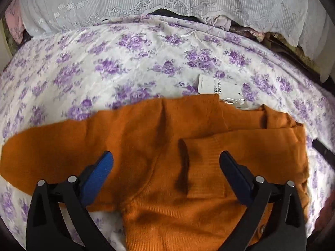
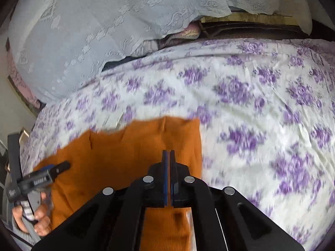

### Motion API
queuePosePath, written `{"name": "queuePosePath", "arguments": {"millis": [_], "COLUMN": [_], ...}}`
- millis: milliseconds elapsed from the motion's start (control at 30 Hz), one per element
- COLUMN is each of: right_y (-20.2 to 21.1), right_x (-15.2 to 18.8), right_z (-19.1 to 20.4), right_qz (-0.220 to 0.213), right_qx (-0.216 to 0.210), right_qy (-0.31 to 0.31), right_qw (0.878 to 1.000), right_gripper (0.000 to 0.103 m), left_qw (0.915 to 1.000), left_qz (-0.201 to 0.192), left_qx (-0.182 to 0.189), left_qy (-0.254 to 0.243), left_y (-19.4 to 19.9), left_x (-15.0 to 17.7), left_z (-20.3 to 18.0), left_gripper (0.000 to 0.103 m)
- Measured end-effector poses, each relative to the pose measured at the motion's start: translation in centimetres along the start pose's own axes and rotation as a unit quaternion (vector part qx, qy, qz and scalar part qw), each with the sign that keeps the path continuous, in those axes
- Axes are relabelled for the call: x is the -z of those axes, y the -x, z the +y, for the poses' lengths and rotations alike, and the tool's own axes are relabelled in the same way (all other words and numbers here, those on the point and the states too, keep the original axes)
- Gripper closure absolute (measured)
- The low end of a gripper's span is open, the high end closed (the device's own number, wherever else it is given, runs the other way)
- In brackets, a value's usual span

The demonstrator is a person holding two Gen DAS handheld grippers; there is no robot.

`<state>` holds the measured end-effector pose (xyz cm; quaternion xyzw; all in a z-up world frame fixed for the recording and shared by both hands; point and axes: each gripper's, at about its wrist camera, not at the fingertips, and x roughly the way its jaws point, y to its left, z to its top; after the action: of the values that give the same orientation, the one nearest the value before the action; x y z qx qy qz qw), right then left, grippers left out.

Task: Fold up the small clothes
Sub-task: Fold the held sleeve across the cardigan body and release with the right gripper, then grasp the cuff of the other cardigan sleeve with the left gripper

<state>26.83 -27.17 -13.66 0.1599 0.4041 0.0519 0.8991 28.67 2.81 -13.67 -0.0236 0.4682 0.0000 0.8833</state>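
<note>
An orange knit sweater (image 1: 159, 146) lies on the floral bedsheet (image 1: 104, 67), one sleeve stretched left, the other folded across the body. A white paper tag (image 1: 217, 87) lies at its collar. My left gripper (image 1: 166, 159) is open and empty, hovering over the sweater's middle. In the right wrist view the sweater (image 2: 125, 152) lies under my right gripper (image 2: 169, 156), whose jaws are closed together with no cloth visible between them. The left gripper (image 2: 52, 171) shows at that view's left edge, held by a hand.
White lace curtains (image 1: 146, 0) hang over piled items behind the bed's far edge. The purple-flowered sheet (image 2: 261, 115) spreads wide to the right of the sweater. A dark bed frame (image 2: 240, 29) runs along the back.
</note>
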Motion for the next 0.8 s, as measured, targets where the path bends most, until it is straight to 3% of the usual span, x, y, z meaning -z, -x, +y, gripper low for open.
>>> {"name": "queuePosePath", "arguments": {"millis": [100,133,167,367,467,500,533,667,800], "right_y": [-4.3,-5.7,-5.5,0.7,-0.2,-0.5,-0.4,3.5,7.0], "right_x": [-0.8,-0.4,-0.2,2.5,5.3,6.0,6.0,5.9,8.1], "right_z": [-0.7,-1.3,-1.5,0.4,0.0,-0.3,-0.5,-0.5,-0.7], "right_qz": [0.047,0.060,0.043,-0.006,0.048,0.037,0.031,-0.010,-0.037], "right_qx": [0.029,0.027,0.021,0.016,0.009,0.002,-0.003,-0.016,-0.017], "right_qy": [-0.011,-0.021,-0.024,0.032,0.025,0.024,0.018,-0.009,-0.011], "right_qw": [0.998,0.998,0.999,0.999,0.998,0.999,0.999,1.000,0.999], "right_gripper": [0.103,0.103,0.103,0.100,0.101,0.103,0.103,0.097,0.093], "left_qw": [0.9986,0.9989,0.9995,0.9998,0.9997,0.9993,0.9998,0.9991,0.9951], "left_qz": [0.040,0.039,0.025,-0.005,0.024,0.036,0.017,0.021,0.008], "left_qx": [-0.030,-0.023,-0.018,0.018,0.002,0.003,0.008,0.030,0.041], "left_qy": [-0.014,-0.009,-0.002,0.003,-0.008,-0.014,-0.005,0.021,0.089], "left_y": [-3.5,-3.9,-3.7,-0.1,-1.5,-2.7,-2.3,0.3,4.0], "left_x": [-0.2,0.0,0.1,1.3,2.2,2.4,2.5,3.1,4.9], "left_z": [-1.0,-0.8,-0.6,1.3,1.3,1.2,1.4,3.5,9.6], "left_gripper": [0.004,0.004,0.004,0.004,0.004,0.004,0.004,0.004,0.004]}}
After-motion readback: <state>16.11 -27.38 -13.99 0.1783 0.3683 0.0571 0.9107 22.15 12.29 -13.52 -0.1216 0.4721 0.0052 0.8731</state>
